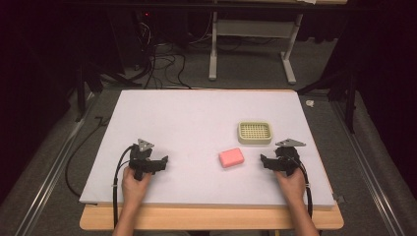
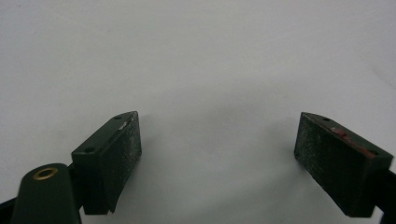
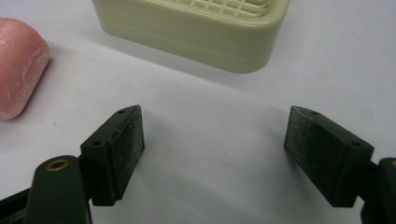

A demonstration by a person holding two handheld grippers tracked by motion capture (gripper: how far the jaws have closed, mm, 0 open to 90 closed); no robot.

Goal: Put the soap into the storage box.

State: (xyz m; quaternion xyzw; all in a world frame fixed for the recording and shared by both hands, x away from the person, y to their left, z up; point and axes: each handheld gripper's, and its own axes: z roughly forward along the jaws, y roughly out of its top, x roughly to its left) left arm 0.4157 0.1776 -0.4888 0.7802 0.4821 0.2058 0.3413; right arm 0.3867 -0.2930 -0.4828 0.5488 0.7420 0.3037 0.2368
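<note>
A person's two hands are coming in over the near edge of the worktop point(image 1: 196, 113), each one holding a tool. The left hand point(image 1: 135, 184) is gripping the left tool point(image 1: 160, 164), which is sitting well apart from the soap point(image 1: 231, 158), out to the soap's left, over bare white surface. In the left gripper view that tool's jaws are standing spread wide, with nothing between them but the plain worktop. The right hand point(image 1: 290, 182) is holding the right tool point(image 1: 265, 162), which is resting near the soap on its right side, with its jaws pointing toward the soap. In the right gripper view the right tool point(image 3: 212, 149) is also standing with its jaws spread wide apart and gripping nothing; bare worktop is showing between the two black pads.

The soap, a pink rounded bar, is lying flat on the worktop between the two tools, closer to the right one and touching neither. In the right gripper view the soap point(image 3: 18, 65) is showing at the left edge, beyond the left-hand jaw. Just past the soap, farther from the person and a little to its right, a pale green soap dish point(image 1: 254, 132) with a gridded top is sitting flat on the worktop, near the soap but apart from it. In the right gripper view the soap dish point(image 3: 196, 32) is lying straight ahead of the open jaws.
</note>
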